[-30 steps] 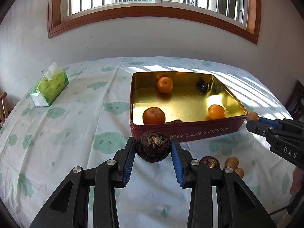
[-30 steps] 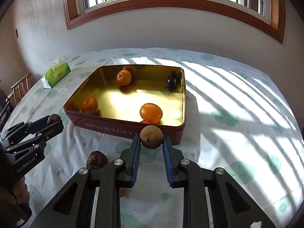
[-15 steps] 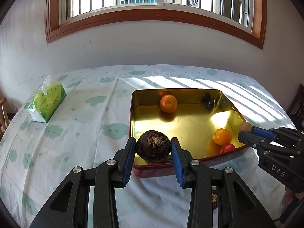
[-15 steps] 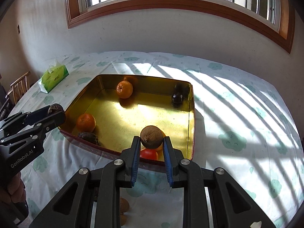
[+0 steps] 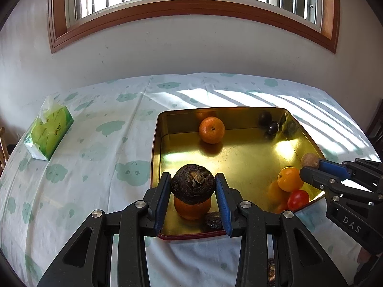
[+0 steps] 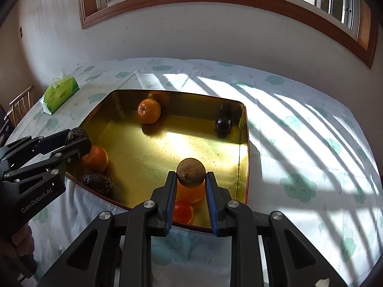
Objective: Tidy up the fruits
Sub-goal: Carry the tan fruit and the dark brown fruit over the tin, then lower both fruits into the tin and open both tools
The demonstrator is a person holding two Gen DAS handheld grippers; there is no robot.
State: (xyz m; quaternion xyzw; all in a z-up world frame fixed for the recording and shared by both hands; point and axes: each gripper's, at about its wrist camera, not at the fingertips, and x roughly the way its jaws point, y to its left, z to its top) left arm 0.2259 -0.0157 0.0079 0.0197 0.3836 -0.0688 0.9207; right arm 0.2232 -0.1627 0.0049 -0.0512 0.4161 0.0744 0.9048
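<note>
Grippers both loaded, poised over the near edge of a gold tin (image 5: 155, 157). Left gripper (image 5: 193, 187) clamped on a dark, ridged fruit (image 5: 193, 183), hanging above an orange (image 5: 191, 209) with a wrinkled dark fruit (image 5: 213, 220) just beside it in the near left corner. Right gripper (image 6: 189, 184) pinched narrow on a small brown fruit (image 6: 190, 172), over another orange (image 6: 191, 195) and a red tomato (image 6: 183, 212) (near right corner). Farther in, bare gold floor catching sunlight. Against the far wall, a third orange (image 6: 149, 110) left, a shiny black fruit (image 6: 223, 124) right. Beyond, to the far left on the cloud-print cloth (image 6: 299, 143), a green tissue pack (image 6: 58, 94).
</note>
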